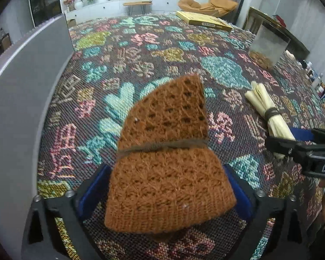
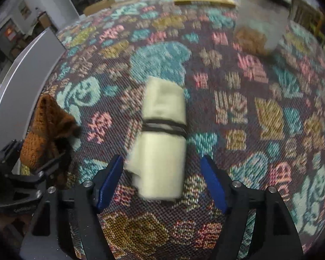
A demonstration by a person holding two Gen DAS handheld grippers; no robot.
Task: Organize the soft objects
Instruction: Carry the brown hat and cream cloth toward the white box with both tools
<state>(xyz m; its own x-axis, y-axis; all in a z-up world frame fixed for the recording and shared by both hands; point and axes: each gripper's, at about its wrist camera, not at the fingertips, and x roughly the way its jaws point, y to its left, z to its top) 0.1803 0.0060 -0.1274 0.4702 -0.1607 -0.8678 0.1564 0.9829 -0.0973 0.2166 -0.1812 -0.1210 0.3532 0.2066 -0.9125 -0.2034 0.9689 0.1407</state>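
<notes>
Knit bundle (image 1: 169, 173): rust-orange, openwork holes, dark brown tie. Cloth roll (image 2: 162, 138): pale cream-yellow, dark band. Rug (image 1: 162, 49): dark ground, woven teal, pink, mustard motifs. Gripper pads (image 2: 214, 186): blue on black frames. Flat box (image 1: 203, 20): yellow.

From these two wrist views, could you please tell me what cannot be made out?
- Frosted container: contents only a brown blur, both views.
- Brown knit bundle: underside hidden by itself, left view.
- Cream cloth roll: near end motion-blurred, right view; partly behind right gripper in left view.
- Yellow box: print too small.
</notes>
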